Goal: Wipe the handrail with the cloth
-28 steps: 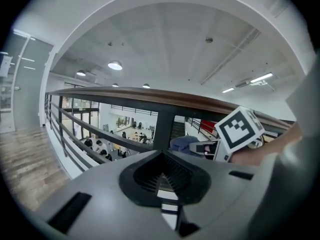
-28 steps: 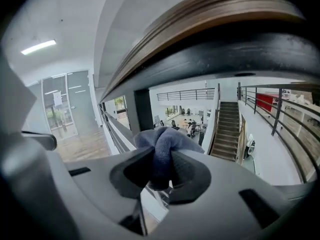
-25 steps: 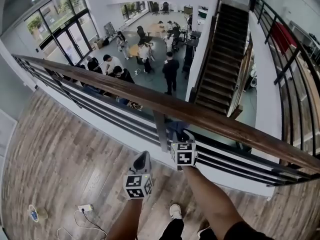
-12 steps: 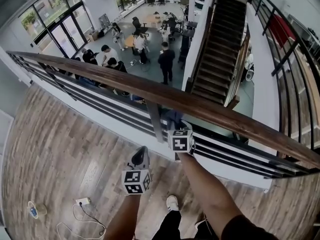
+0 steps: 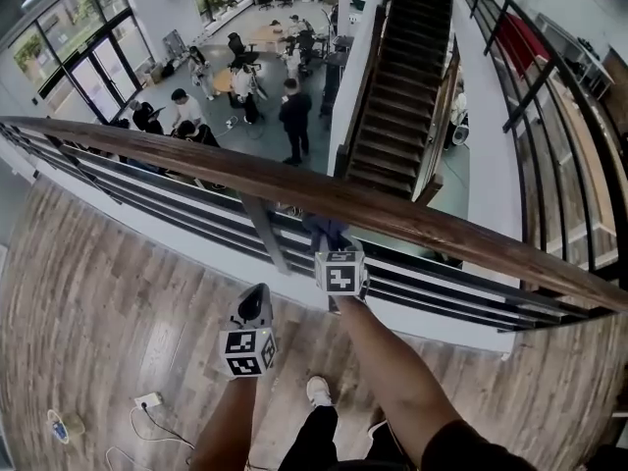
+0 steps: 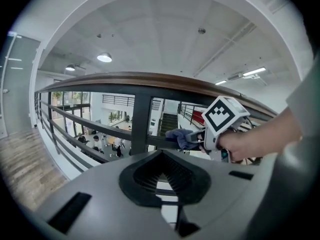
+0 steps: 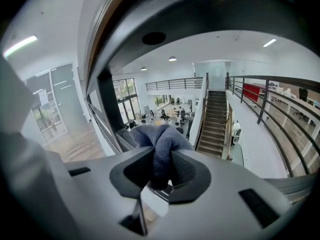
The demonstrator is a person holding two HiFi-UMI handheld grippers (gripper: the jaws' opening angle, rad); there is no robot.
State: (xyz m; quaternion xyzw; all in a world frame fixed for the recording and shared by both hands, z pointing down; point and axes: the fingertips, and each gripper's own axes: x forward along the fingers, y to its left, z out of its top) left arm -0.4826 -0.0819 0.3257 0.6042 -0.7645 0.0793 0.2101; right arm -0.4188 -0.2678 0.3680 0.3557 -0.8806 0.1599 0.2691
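The wooden handrail [image 5: 412,222] runs from the left edge down to the right across the head view. My right gripper [image 5: 332,247] is shut on a bunched blue-grey cloth [image 5: 326,231], which sits just under the handrail beside the top black bar, right of a post [image 5: 265,235]. In the right gripper view the cloth [image 7: 160,141] bulges out of the right gripper [image 7: 160,176] with the handrail [image 7: 200,11] overhead. My left gripper [image 5: 257,298] hangs lower, back from the railing, shut and holding nothing. From the left gripper [image 6: 161,180] view, the cloth [image 6: 179,136] and right gripper [image 6: 197,137] show under the handrail [image 6: 150,79].
Black horizontal bars [image 5: 147,199] fill the railing below the handrail. Beyond it is a drop to a lower floor with several people [image 5: 292,116] and a staircase [image 5: 392,96]. A power strip with cable [image 5: 147,400] lies on the wooden floor [image 5: 88,292] at my left. My shoe [image 5: 318,391] is below.
My right gripper has slid the cloth to the right along the railing, farther from the post. The left gripper keeps its low position. The head view has shifted.
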